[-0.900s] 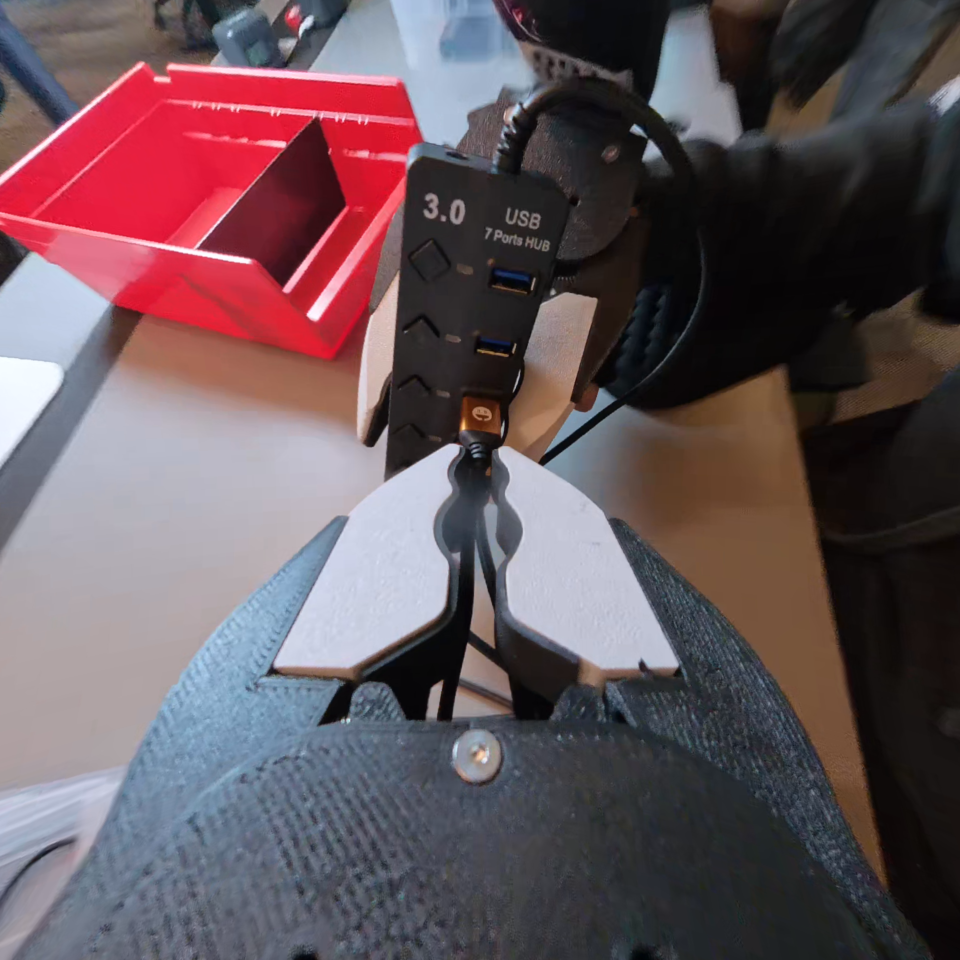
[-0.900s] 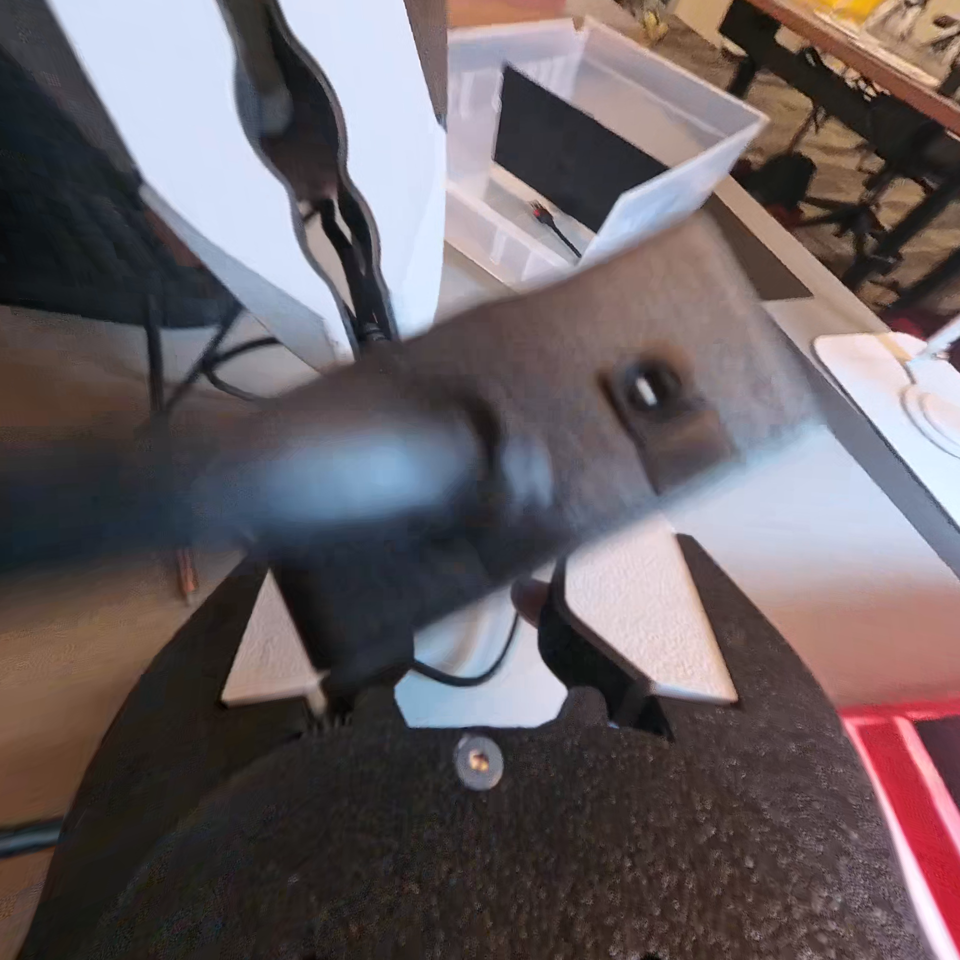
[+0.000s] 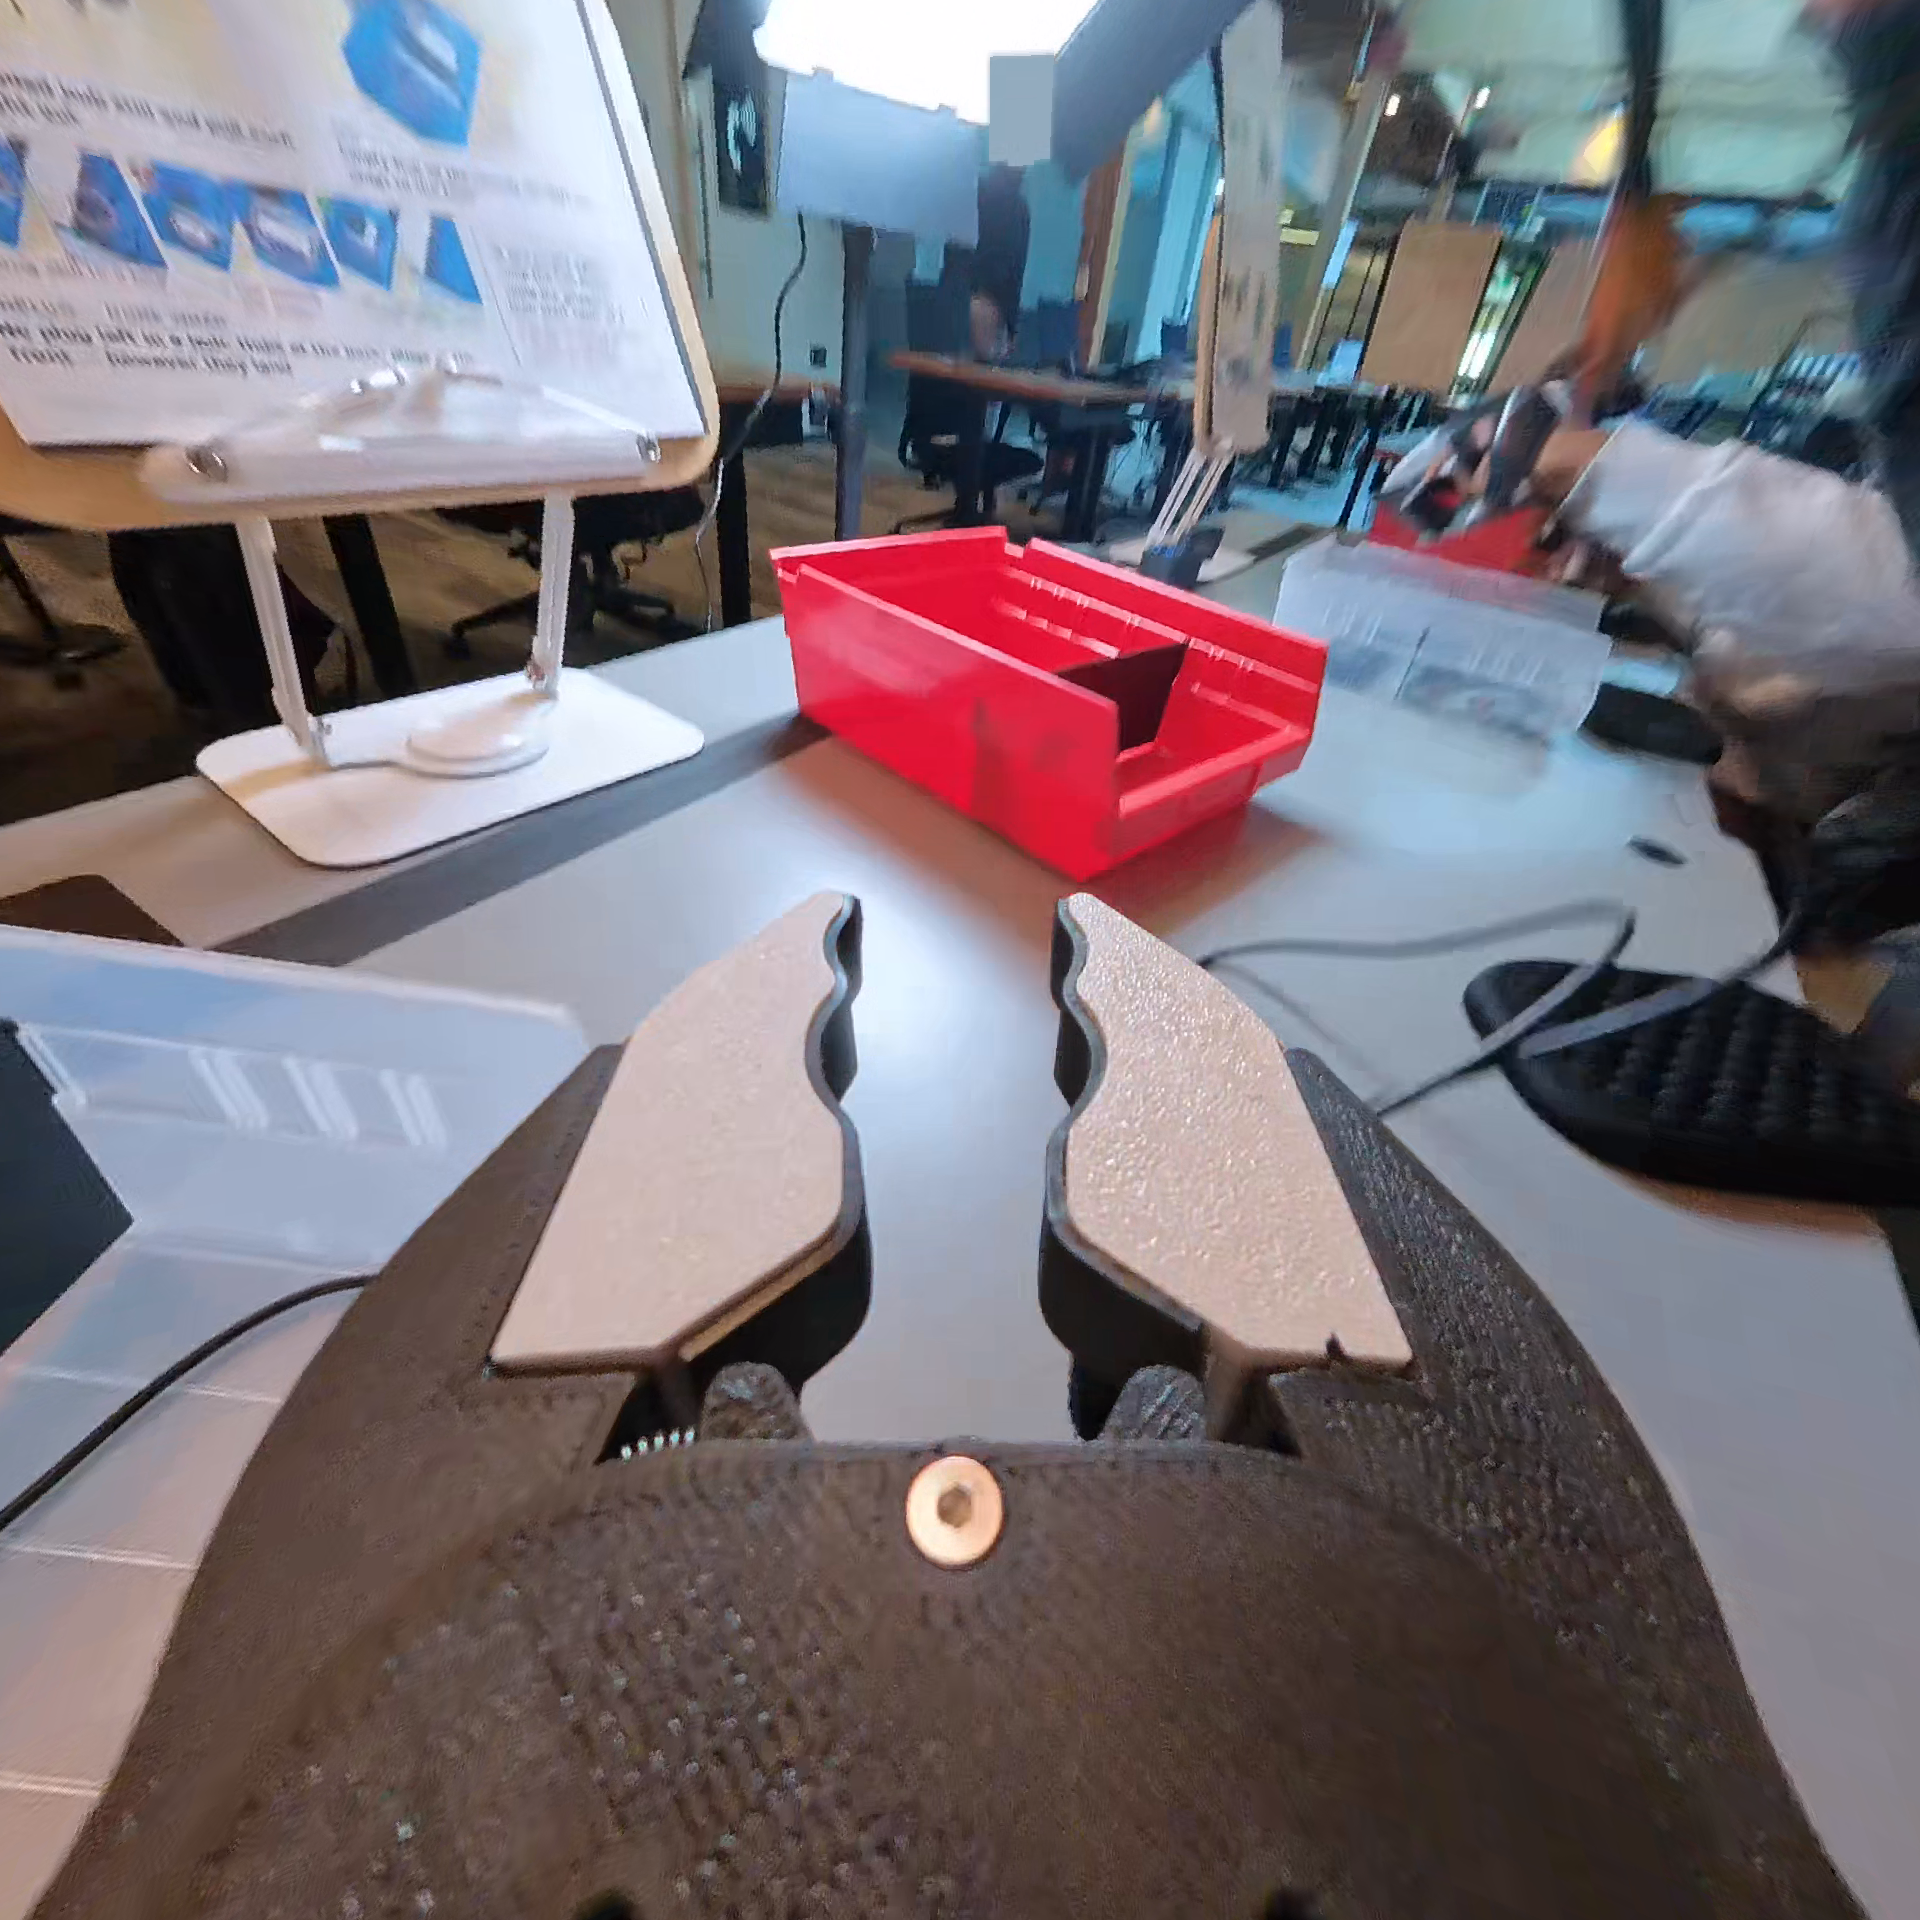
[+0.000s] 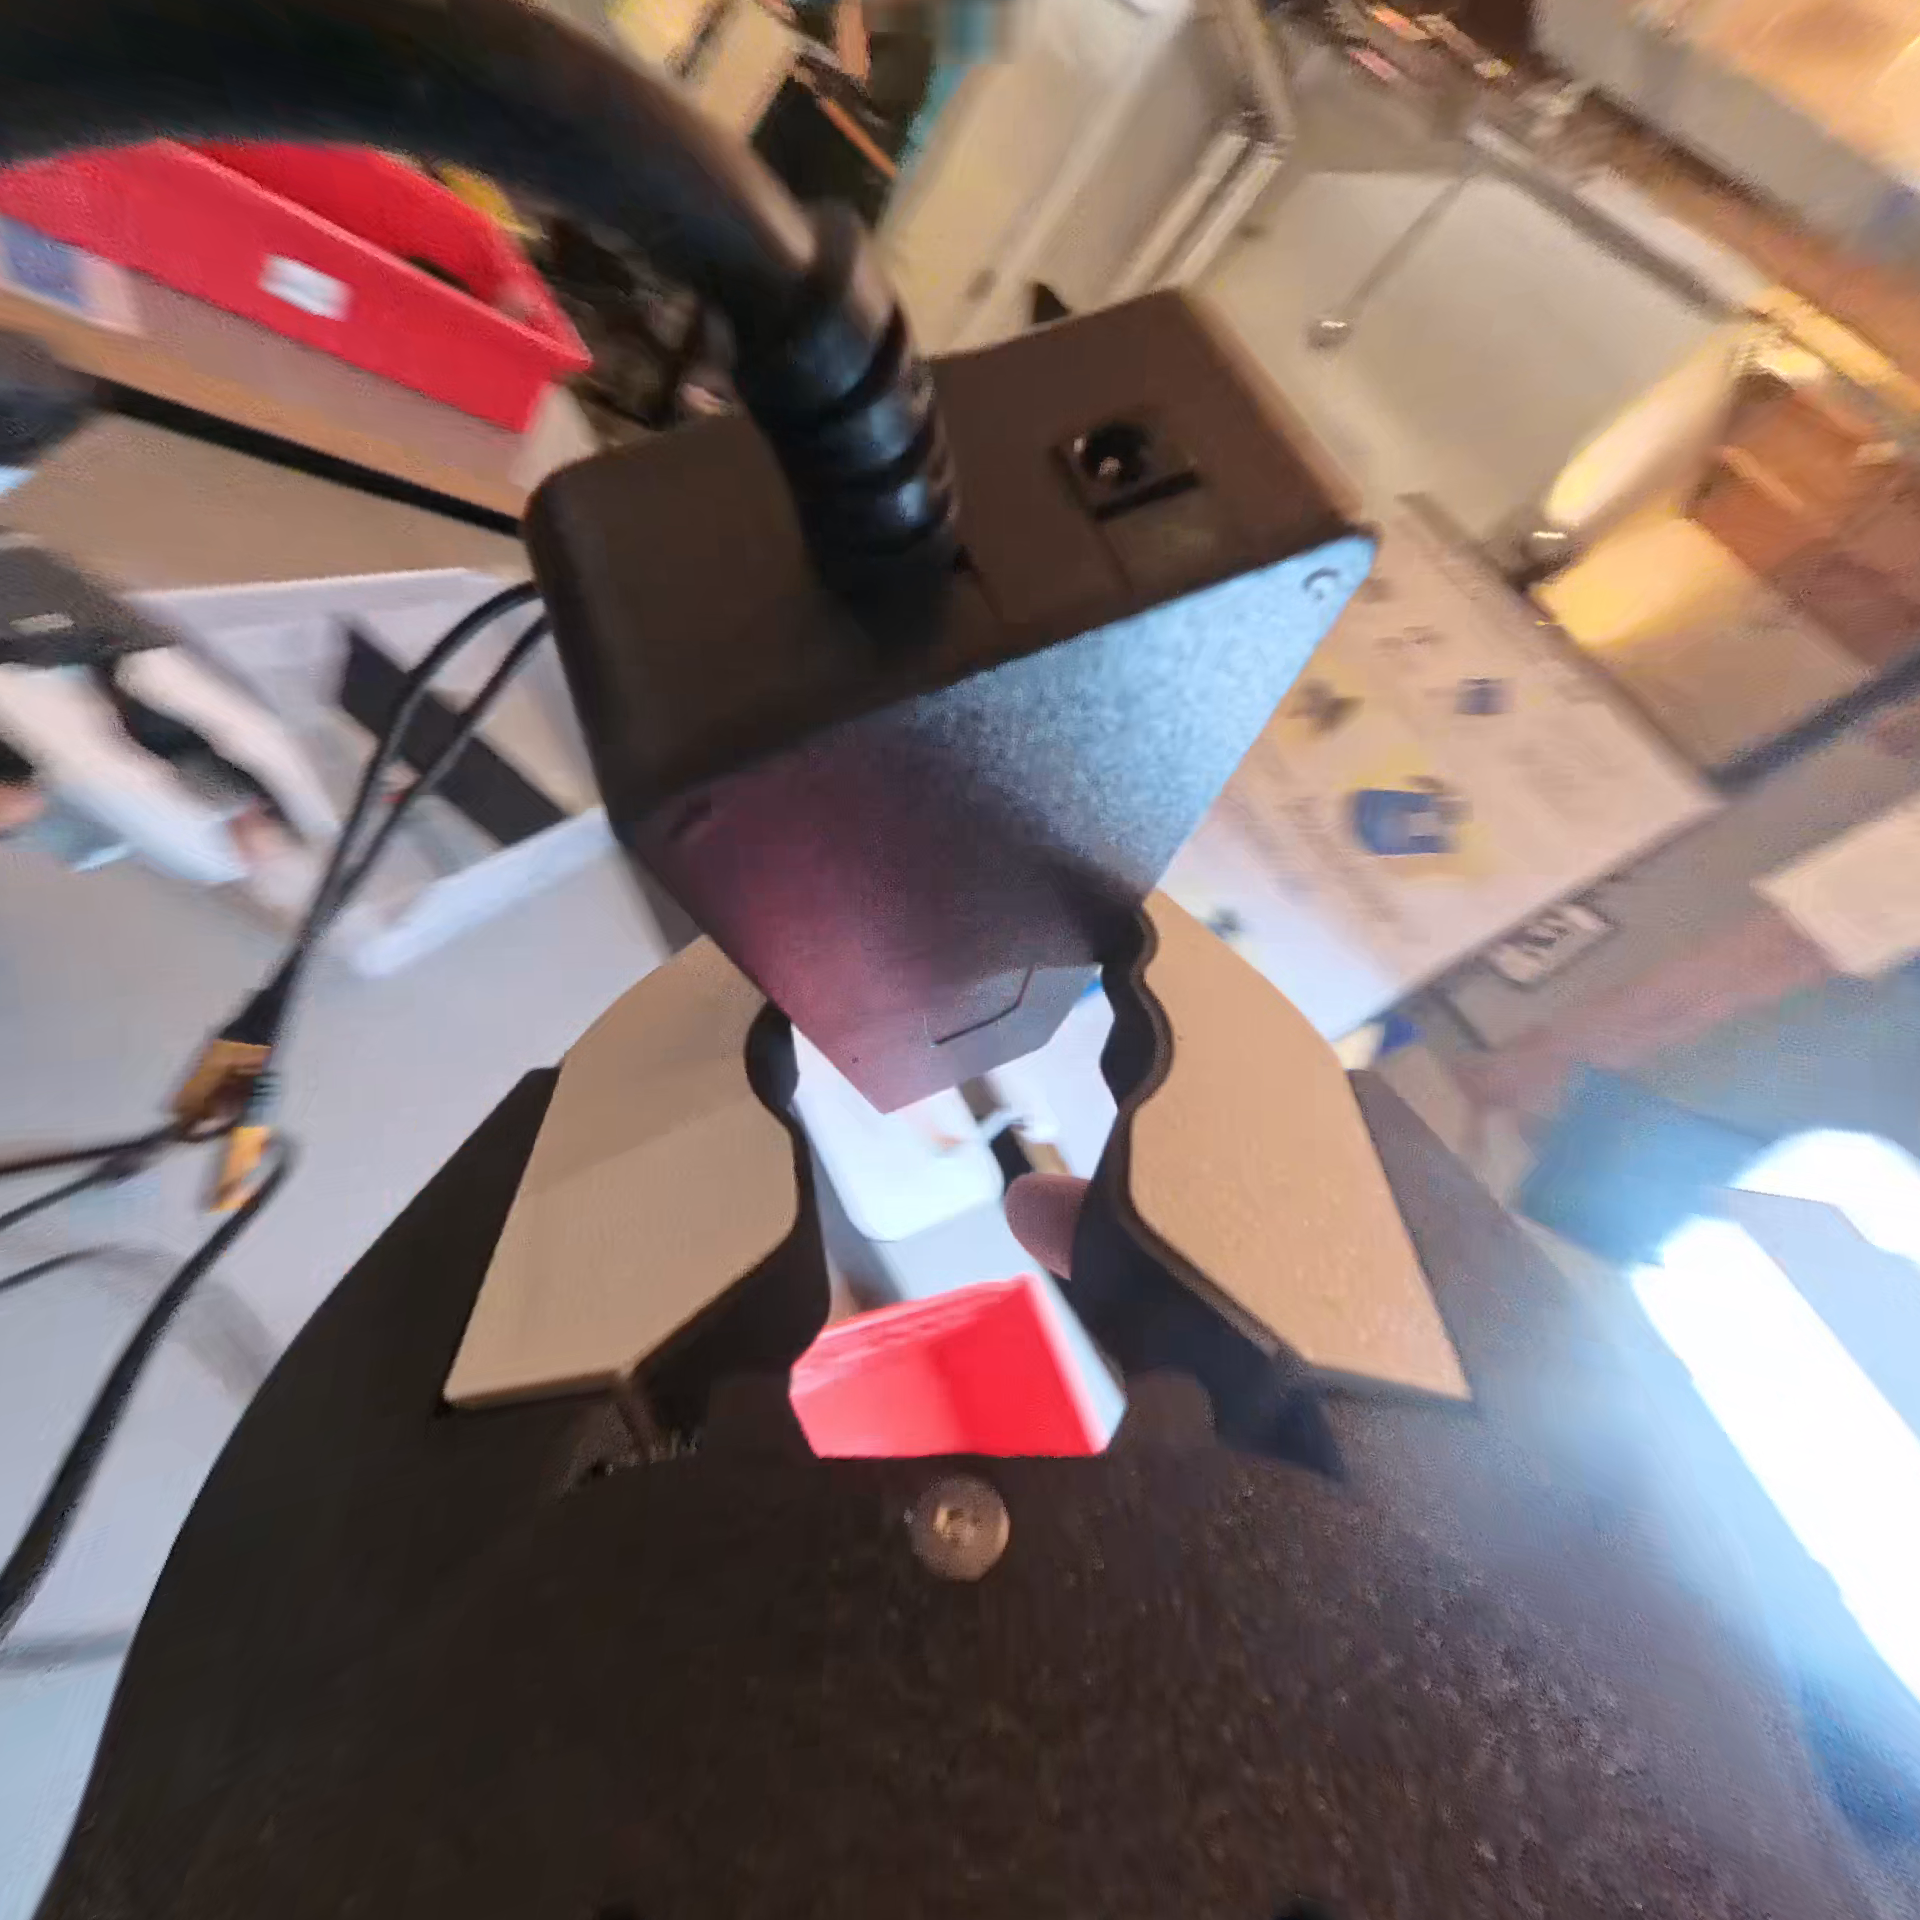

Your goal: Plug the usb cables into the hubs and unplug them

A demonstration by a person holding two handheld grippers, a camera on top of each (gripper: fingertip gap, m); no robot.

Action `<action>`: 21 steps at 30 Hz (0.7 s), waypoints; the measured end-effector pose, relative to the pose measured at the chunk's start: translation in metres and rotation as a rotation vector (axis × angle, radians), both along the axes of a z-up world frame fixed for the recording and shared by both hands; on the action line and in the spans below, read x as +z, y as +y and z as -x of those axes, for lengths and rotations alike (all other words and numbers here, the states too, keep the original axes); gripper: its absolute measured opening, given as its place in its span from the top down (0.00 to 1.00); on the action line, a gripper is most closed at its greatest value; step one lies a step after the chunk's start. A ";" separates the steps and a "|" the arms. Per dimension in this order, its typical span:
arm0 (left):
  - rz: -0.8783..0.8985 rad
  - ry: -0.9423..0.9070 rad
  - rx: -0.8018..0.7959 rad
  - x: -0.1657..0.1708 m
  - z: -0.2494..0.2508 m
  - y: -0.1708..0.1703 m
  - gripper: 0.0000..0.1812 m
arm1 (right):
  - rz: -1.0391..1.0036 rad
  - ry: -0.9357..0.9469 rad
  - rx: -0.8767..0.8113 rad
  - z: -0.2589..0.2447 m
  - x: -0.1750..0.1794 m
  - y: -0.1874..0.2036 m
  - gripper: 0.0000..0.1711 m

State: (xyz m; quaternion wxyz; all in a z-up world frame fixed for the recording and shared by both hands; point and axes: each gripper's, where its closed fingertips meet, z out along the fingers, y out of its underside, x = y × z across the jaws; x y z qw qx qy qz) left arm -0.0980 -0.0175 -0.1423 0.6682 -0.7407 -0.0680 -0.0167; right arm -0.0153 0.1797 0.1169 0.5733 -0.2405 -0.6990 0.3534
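Note:
My left gripper (image 3: 956, 914) is open and empty, held low over the grey table (image 3: 935, 1143). A thin black cable (image 3: 1455, 945) lies on the table to its right. My right gripper (image 4: 945, 997) is shut on the lower end of a black USB hub (image 4: 935, 748) and holds it up in the air, tilted. The hub's thick black lead (image 4: 852, 416) leaves its top end. Left of the hub, orange-ended USB plugs (image 4: 229, 1091) hang on thin black cables, blurred. The hub's ports are hidden from view.
A red bin (image 3: 1039, 707) stands on the table ahead of my left gripper. A white document stand (image 3: 447, 748) is at the far left, with a clear plastic bin (image 3: 208, 1143) near left and another (image 3: 1444, 644) at the back right. A black knobbly body (image 3: 1714, 1081) sits at the right edge. The tips of one gripper are about 35 centimeters away from the tips of the other.
My left gripper has let go of the orange USB plug at the hub, opened and swung away over the table. My right gripper still holds the hub and has turned it.

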 end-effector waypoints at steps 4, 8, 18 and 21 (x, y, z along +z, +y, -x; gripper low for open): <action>0.070 0.029 -0.036 -0.019 -0.011 0.012 0.81 | 0.002 0.121 -0.264 0.026 0.063 0.075 0.66; 0.136 0.101 -0.044 -0.033 -0.018 0.017 0.81 | 0.105 -0.016 -0.463 0.059 -0.007 0.148 0.66; 0.225 0.159 -0.063 -0.054 -0.025 0.025 0.82 | 0.698 -0.795 -0.635 0.093 -0.327 0.212 0.66; 0.252 0.168 -0.064 -0.061 -0.025 0.026 0.83 | 0.687 -0.887 -0.719 0.089 -0.348 0.228 0.66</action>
